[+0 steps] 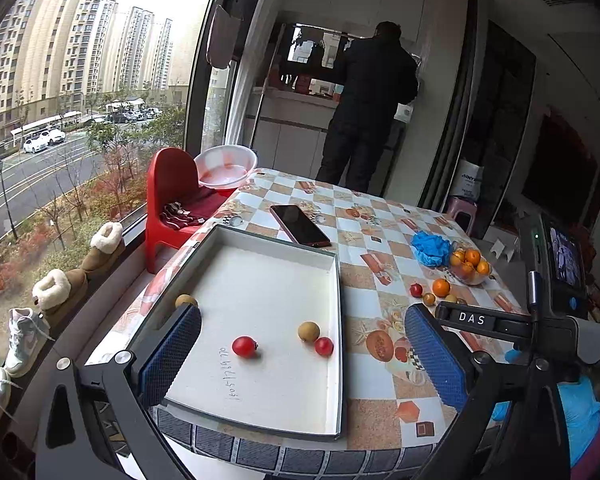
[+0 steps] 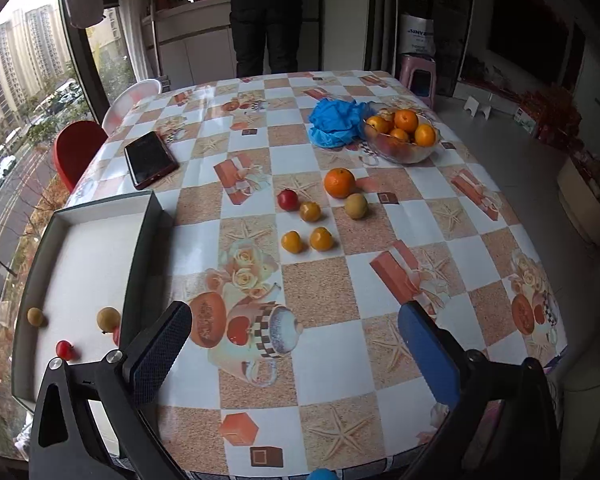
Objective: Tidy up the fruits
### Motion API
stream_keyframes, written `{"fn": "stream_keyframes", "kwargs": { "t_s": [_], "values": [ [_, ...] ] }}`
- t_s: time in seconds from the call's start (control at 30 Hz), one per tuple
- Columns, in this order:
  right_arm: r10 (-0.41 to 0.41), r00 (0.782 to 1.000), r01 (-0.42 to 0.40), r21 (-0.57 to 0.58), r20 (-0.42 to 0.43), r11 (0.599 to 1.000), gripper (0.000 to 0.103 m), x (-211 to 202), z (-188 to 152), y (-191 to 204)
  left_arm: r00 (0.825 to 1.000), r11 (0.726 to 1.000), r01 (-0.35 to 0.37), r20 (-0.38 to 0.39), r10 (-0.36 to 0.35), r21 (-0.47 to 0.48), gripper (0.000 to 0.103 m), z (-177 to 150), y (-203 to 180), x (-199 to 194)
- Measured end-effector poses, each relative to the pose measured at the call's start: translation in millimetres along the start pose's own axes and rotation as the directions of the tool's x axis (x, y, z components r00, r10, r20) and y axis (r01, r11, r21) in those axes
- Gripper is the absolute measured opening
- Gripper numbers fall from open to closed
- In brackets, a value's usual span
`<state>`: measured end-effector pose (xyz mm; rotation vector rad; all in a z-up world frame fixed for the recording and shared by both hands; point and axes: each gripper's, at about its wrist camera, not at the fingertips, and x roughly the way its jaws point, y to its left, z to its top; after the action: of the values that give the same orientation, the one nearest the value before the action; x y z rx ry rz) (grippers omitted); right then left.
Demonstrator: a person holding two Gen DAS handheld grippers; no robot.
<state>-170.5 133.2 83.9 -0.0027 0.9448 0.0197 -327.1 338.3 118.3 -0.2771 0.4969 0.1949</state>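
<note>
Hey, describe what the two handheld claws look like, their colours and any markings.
Both claws have black angular frames with silver bolts and flat blue, grid-textured pads. In the left wrist view, the left claw sits beside a black bar lettered DAS, and a blue glove shows at lower right. The right claw looks the same.

We are reading "DAS" in white letters on the black bar of the right hand-held gripper (image 1: pixel 471 318), seen from the left wrist. Handwritten digits are running along the floor of the white tray (image 1: pixel 260 272), but we are not making them out reliably. Print on the white bag (image 2: pixel 417 34) by the far doorway is staying too blurred for us.
</note>
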Motion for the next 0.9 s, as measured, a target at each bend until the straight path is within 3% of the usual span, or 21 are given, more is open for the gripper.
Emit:
{"fn": "stream_keyframes", "kwargs": {
  "t_s": [0.17, 0.3, 0.5, 0.63, 0.77, 0.9],
  "values": [
    [-0.023, 0.997, 0.032, 0.125, -0.078, 0.992, 0.103, 29, -8, -40, 1.000, 1.000, -0.010, -0.022, 0.010, -0.006, 0.102, -5, -5, 8],
    [-0.018, 0.996, 0.028, 0.114, -0.085, 0.993, 0.103, 41, -10, -51, 0.998, 1.000, 0.003, -0.057, -0.003, 0.000, 0.102, -10, -15, 19],
    [0.029, 0.998, -0.022, 0.124, -0.056, 0.992, 0.103, 47, -16, -82, 0.992, 0.995, 0.032, -0.124, -0.020, 0.092, 0.102, -35, -55, 35],
    [0.053, 0.996, -0.041, 0.174, -0.065, 0.984, 0.103, 58, -20, -116, 0.976, 0.986, 0.079, -0.212, -0.046, 0.150, 0.102, -44, -91, 60],
    [0.067, 0.995, -0.052, 0.201, -0.070, 0.978, 0.103, 70, -15, -147, 0.969, 0.960, 0.070, -0.248, 0.000, 0.270, 0.102, -51, -127, 82],
    [0.072, 0.995, -0.060, 0.163, -0.070, 0.985, 0.103, 80, -5, -160, 0.945, 0.968, 0.089, -0.327, -0.007, 0.236, 0.102, -47, -142, 113]
  ]
}}
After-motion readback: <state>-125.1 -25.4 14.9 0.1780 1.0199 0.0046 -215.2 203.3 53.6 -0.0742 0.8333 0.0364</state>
